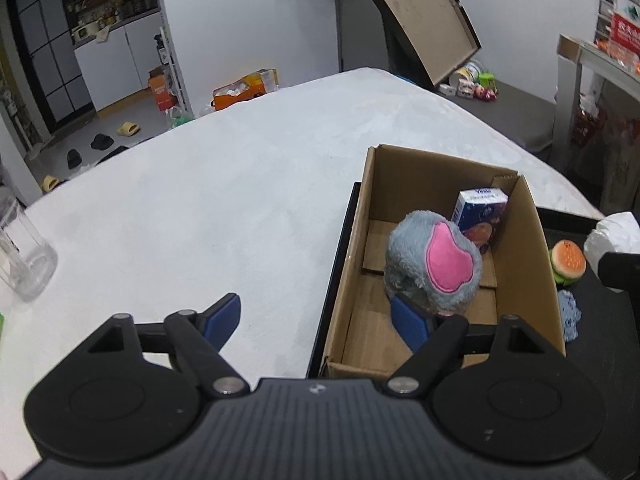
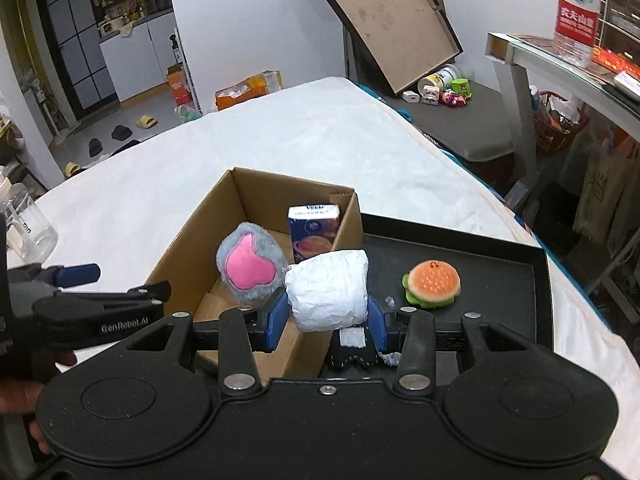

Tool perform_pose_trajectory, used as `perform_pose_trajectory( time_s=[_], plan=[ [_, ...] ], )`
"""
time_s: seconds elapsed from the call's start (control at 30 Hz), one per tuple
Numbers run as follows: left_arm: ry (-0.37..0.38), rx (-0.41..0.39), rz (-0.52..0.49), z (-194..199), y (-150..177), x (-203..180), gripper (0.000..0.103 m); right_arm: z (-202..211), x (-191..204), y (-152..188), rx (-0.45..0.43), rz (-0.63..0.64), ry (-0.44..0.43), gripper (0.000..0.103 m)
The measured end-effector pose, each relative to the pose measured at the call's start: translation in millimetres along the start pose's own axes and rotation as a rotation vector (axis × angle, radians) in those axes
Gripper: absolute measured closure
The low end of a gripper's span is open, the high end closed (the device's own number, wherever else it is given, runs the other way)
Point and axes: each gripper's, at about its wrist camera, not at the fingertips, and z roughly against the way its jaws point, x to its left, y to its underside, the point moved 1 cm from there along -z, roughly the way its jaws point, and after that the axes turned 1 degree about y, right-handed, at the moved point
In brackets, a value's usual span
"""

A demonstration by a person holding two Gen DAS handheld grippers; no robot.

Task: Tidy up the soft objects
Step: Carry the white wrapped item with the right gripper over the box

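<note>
A grey plush with a pink patch [image 1: 432,264] [image 2: 250,264] lies in the cardboard box [image 1: 400,176] [image 2: 240,192], beside a blue carton [image 1: 480,216] [image 2: 314,236]. My left gripper [image 1: 316,320] is open and straddles the box's left wall. Its right finger is inside, just under the plush, and its left finger is over the white table. My right gripper [image 2: 328,322] is shut on a white crumpled soft bundle [image 2: 328,292] [image 1: 612,236], held above the box's right wall. An orange and green burger toy [image 2: 432,282] [image 1: 568,260] lies on the black tray [image 2: 500,248].
A glass mug [image 1: 24,256] [image 2: 28,232] stands at the table's left edge. A small blue knitted piece [image 1: 568,316] lies on the tray by the box. White tabletop [image 1: 220,184] stretches left of and behind the box. A shelf with a water bottle [image 2: 576,12] stands at far right.
</note>
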Motion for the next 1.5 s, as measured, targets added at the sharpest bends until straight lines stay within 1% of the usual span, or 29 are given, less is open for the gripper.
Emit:
perform_pose_trajectory(
  time_s=[0.07,0.17,0.23,0.37,0.43,0.47,0.5,0.57,0.67,0.73,0.83,1.03,1.13,1.3,1.5],
  plan=[
    [0.009,-0.008,0.026,-2.6,1.8,1.5,0.025,-3.9,3.0,-4.0,0.000,0.010,0.006,0.061],
    [0.020,-0.018,0.036,-5.2,4.6,1.5,0.035,-7.4,8.3,-9.2,-0.006,0.038,0.015,0.061],
    [0.024,-0.022,0.038,-6.9,6.2,0.8,0.045,-10.4,10.5,-11.8,-0.005,0.050,0.020,0.061],
    [0.037,-0.020,0.050,-11.6,9.2,-0.1,0.058,-19.3,13.9,-16.5,0.003,0.062,0.028,0.061],
    [0.041,-0.023,0.055,-13.2,10.4,0.1,0.069,-23.0,15.5,-18.2,0.006,0.070,0.030,0.061],
    [0.042,-0.024,0.058,-13.8,10.8,0.3,0.071,-25.0,16.5,-19.0,0.009,0.076,0.031,0.061],
    [0.043,-0.025,0.064,-14.0,11.2,0.6,0.074,-26.3,17.6,-19.1,0.012,0.082,0.031,0.061],
    [0.047,-0.031,0.072,-14.3,11.6,1.7,0.076,-31.0,19.8,-20.8,0.020,0.095,0.031,0.061],
    [0.034,-0.040,0.075,-14.4,11.6,2.5,0.081,-37.4,23.9,-23.4,0.033,0.118,0.027,0.061],
    [0.029,-0.041,0.068,-15.2,11.9,0.8,0.087,-42.1,27.9,-24.9,0.044,0.148,0.018,0.061],
    [0.034,-0.036,0.071,-16.7,13.9,-2.1,0.090,-49.8,33.9,-27.1,0.066,0.214,0.003,0.061],
    [0.019,-0.038,0.063,-16.4,14.5,-6.0,0.090,-65.5,42.2,-31.3,0.120,0.349,0.001,0.061],
    [0.027,-0.036,0.074,-16.4,14.5,-3.4,0.090,-74.3,48.0,-32.6,0.135,0.420,0.004,0.061],
    [0.038,-0.036,0.084,-15.8,14.3,-1.6,0.090,-87.5,57.9,-32.8,0.154,0.511,0.011,0.060],
    [0.047,-0.034,0.095,-16.6,14.0,1.4,0.090,-107.1,66.5,-28.0,0.198,0.582,0.027,0.060]
  ],
)
